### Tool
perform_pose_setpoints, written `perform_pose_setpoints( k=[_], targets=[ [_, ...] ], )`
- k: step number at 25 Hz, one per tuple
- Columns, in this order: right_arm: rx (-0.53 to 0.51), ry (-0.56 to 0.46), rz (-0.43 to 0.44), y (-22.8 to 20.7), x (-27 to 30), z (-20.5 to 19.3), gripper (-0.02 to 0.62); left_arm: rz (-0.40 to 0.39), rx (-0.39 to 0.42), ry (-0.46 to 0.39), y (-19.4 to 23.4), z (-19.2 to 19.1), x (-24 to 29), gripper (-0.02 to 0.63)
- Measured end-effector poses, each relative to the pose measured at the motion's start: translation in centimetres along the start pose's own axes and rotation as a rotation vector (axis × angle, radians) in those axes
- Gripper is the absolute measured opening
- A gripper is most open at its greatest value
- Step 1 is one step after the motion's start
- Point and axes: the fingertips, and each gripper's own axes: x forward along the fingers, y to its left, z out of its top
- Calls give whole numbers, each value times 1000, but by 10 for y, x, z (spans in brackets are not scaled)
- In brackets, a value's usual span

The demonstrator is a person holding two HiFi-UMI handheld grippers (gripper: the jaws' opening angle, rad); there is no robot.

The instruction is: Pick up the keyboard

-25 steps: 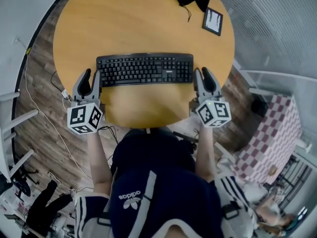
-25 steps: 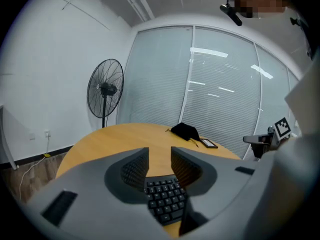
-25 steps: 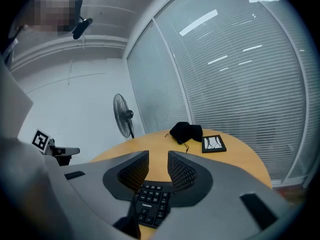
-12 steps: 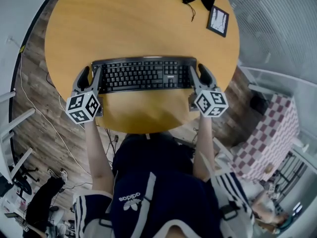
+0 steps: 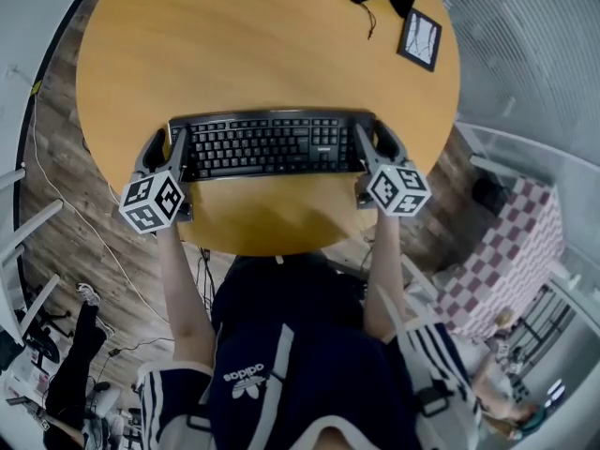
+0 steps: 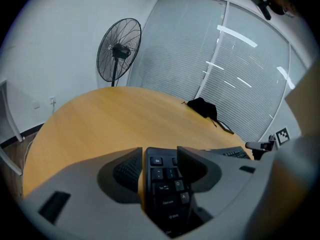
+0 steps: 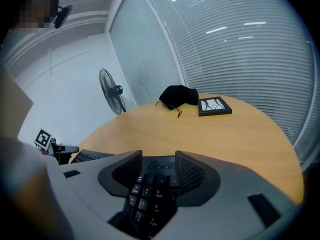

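Keyboard (image 5: pixel 272 143) runs lengthwise between my left gripper (image 5: pixel 167 150) and right gripper (image 5: pixel 375 145), one end inside each pair of jaws, just opened wide, not pinching yet.

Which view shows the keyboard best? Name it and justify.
Head view: the whole keyboard lies on the round table, end to end. The left gripper view shows only its left end between the left tool's jaws, the right gripper view only its number-pad end between the right tool's. Both tools have just been opening.
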Motion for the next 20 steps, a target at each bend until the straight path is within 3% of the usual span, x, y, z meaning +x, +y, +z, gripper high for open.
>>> perform_pose_setpoints(
  k=[14, 20],
  targets=[
    [119, 91, -46, -29, 11, -31, 196, -27, -45, 66, 4, -22, 9, 207],
    [123, 157, 21, -32, 15, -31, 196, -75, -64, 119, 1, -24, 13, 206]
  ],
)
